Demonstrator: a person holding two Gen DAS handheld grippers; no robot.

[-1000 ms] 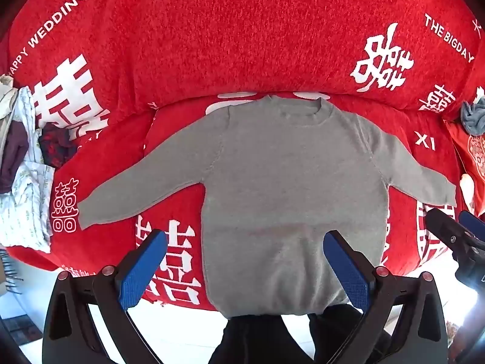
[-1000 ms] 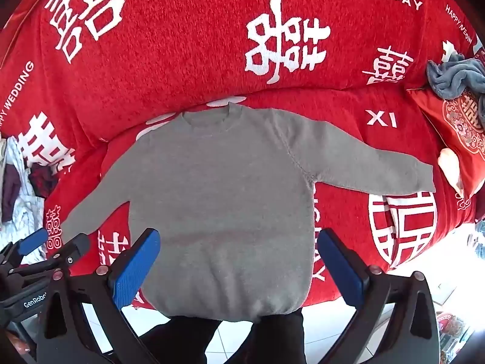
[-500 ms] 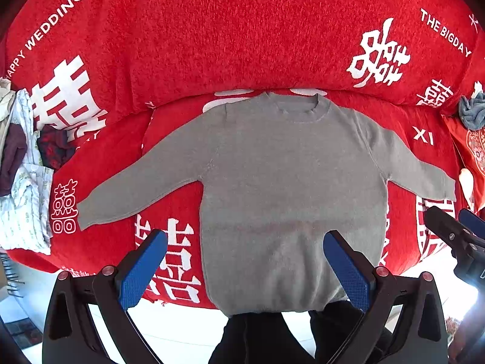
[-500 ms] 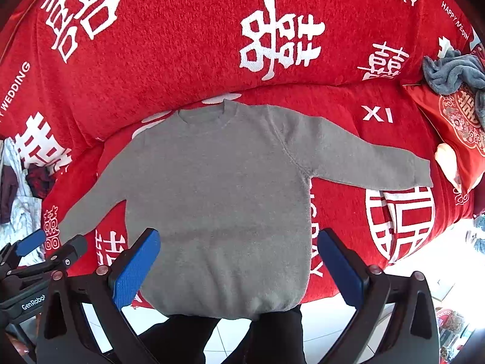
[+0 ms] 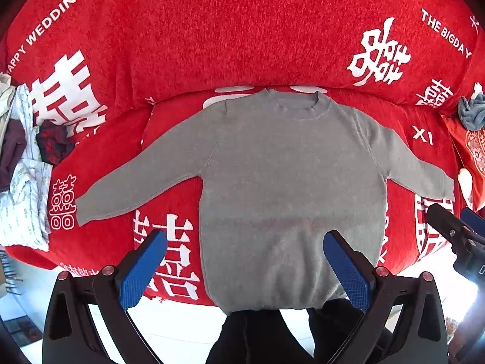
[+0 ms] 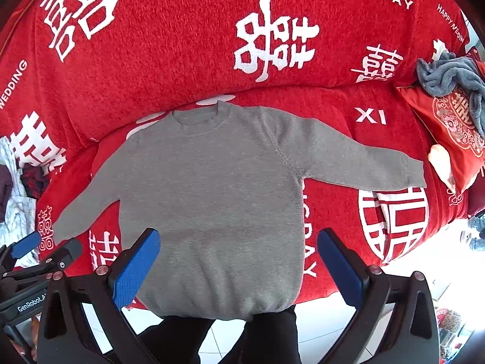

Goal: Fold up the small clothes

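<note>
Lay flat and face up on the red sofa cover: grey sweater, collar toward the backrest, both sleeves spread outward, hem hanging over the seat's front edge. Hovered above the hem, touching nothing: left tongs and right tongs, each with its 2 blue pads spread wide and released. Sat well apart from the sweater: heap of clothes at the far left, grey towel on a red cushion at the far right.
</note>
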